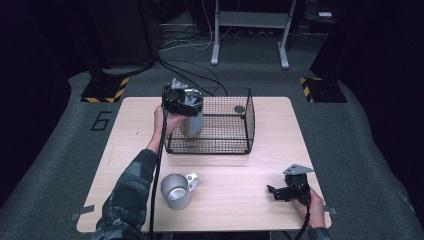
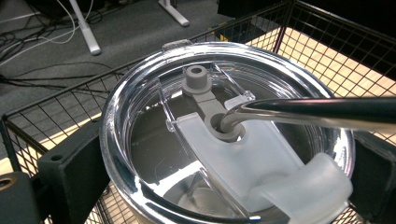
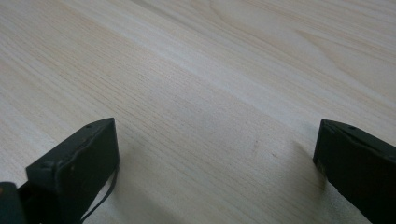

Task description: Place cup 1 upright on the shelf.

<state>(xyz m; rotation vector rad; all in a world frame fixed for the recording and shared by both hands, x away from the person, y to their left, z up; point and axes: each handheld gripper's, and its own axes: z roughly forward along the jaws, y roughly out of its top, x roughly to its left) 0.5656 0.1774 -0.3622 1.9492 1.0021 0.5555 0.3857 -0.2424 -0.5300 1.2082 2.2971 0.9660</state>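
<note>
A steel tumbler (image 1: pixel 191 124) with a clear lid (image 2: pixel 140 84) is at the left end of the black wire basket (image 1: pixel 248 116). My left gripper (image 1: pixel 182 101) is shut on the tumbler just under its rim. In the left gripper view a black jaw presses on each side of the tumbler (image 2: pixel 154 140), and a metal straw (image 2: pixel 317 111) runs into the lid's grey hole. I cannot tell whether the tumbler rests on the basket floor. My right gripper (image 1: pixel 273 191) lies low at the table's front right. It is open over bare wood, with nothing in the gap (image 3: pixel 215 163).
A metal mug (image 1: pixel 176 190) with a handle stands on the wooden table (image 1: pixel 240 200) at the front, left of centre. A small dark round thing (image 1: pixel 239 109) lies in the basket's far right corner. Basket wires (image 2: pixel 327 42) surround the tumbler closely. Cables and desk legs lie on the floor behind.
</note>
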